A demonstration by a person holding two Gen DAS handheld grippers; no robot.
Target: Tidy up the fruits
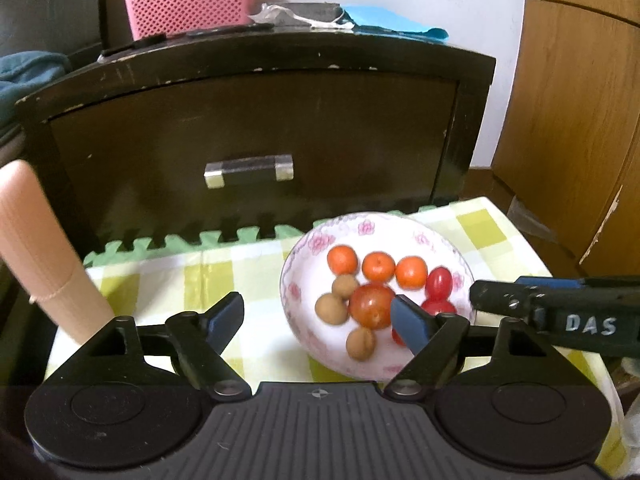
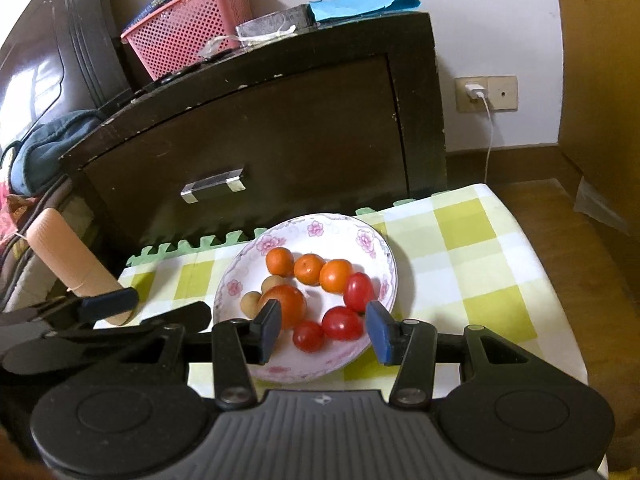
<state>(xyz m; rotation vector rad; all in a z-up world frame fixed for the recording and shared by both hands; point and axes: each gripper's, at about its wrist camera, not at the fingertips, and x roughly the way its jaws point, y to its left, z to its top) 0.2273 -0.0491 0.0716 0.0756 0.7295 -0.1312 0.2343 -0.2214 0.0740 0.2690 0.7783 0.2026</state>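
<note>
Both grippers are hovering with jaws spread and nothing between them. Right gripper (image 2: 323, 330) is bracketing the near rim of the floral bowl (image 2: 376, 248), above the cherry tomatoes (image 2: 342, 323). Left gripper (image 1: 316, 318) is straddling the bowl's left edge. Risk: closing low may catch the rim and tip the bowl, or nudge round fruit aside. Bowl is containing three small oranges (image 2: 309, 269), one larger tomato (image 2: 285, 304), brown longans (image 1: 331, 309), and the cherry tomatoes, all resting on the checked cloth (image 2: 472, 272).

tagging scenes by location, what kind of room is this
Likely a bedroom at home: a dark nightstand with one drawer, a phone charger in a wall socket, and what looks like bedding beside it.
</note>
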